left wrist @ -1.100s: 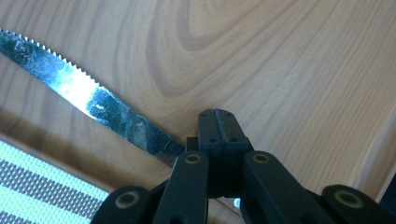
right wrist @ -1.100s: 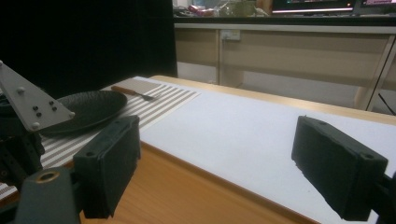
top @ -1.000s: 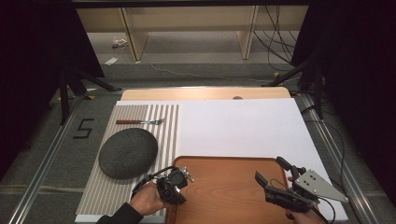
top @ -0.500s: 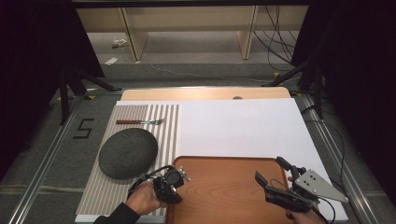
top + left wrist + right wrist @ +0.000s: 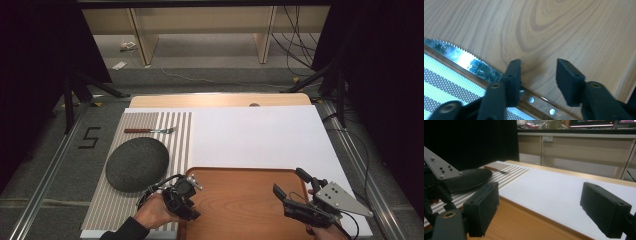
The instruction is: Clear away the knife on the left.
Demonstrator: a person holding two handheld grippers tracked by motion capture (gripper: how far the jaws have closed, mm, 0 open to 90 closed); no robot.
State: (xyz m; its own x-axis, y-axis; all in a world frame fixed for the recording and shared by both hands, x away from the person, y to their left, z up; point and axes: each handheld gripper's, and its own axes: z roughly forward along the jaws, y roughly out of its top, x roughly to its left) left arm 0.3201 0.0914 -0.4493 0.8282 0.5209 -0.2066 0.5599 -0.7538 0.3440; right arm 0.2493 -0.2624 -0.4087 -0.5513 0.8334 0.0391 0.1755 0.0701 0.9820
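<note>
The high view looks forward and down from above the person's side of the table point(image 5: 260, 135), taking in the wooden tray point(image 5: 240, 200), striped mat point(image 5: 150, 125) and dark plate point(image 5: 137, 162). The left gripper view sits very close, looking straight down on the tray point(image 5: 564, 30) and a knife point(image 5: 474, 65) at its edge. The right gripper view looks low and level across the tray point(image 5: 519, 225) toward the plate point(image 5: 469, 180) and mat point(image 5: 509, 173), which it shares with the high view.

My left tool point(image 5: 186, 197) low at the near left, pointing down, jaws just opened partway and gripping nothing, my left hand point(image 5: 156, 212) wrapped round its body, my right tool point(image 5: 292, 192) held level, jaws spread wide, empty.
</note>
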